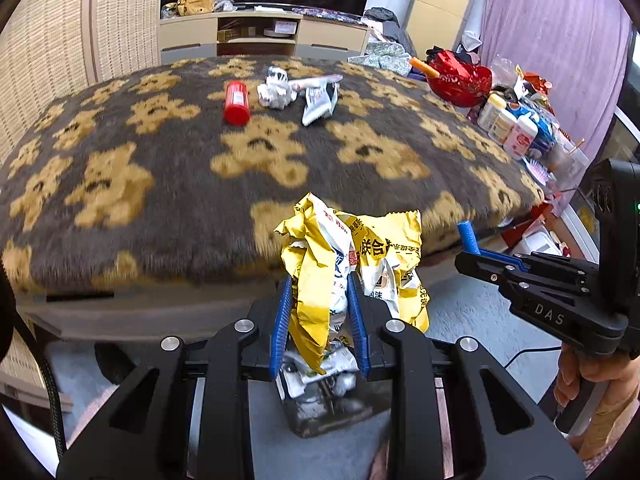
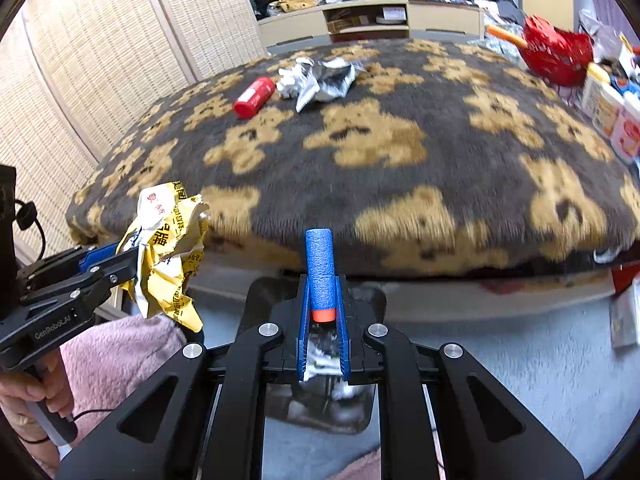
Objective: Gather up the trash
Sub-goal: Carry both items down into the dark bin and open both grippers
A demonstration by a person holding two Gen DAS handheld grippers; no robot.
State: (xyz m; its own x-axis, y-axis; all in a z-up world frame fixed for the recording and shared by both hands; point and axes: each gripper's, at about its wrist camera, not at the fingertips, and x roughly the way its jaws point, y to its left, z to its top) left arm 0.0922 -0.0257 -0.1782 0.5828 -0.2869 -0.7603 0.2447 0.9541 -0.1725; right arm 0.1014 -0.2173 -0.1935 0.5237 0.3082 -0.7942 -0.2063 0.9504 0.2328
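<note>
Left claw (image 1: 320, 312): clenched on a crumpled yellow wrapper (image 1: 352, 256), held out past the near edge of the bed (image 1: 120, 184), above the floor.
Right claw (image 2: 322, 312): clamped tight on a blue foam dart (image 2: 319, 272) with its orange tip down between the pads; it sits upright, also just off the bed's near edge.
Below the claws: a dark bin (image 2: 320, 408) with bits of white and silvery rubbish showing inside, I reckon the drop spot.
Left on the bed: a red tube (image 1: 237, 103), a white crumpled wad (image 1: 276, 90) and a silver foil packet (image 1: 318, 106), lying close together at the far side.
Handling: wrapper and foil look feather-light, crinkly and springy, so pinch a bunched fold; the dart is soft, squashy foam; the tube looks stiff and may roll, so grip across its middle.
</note>
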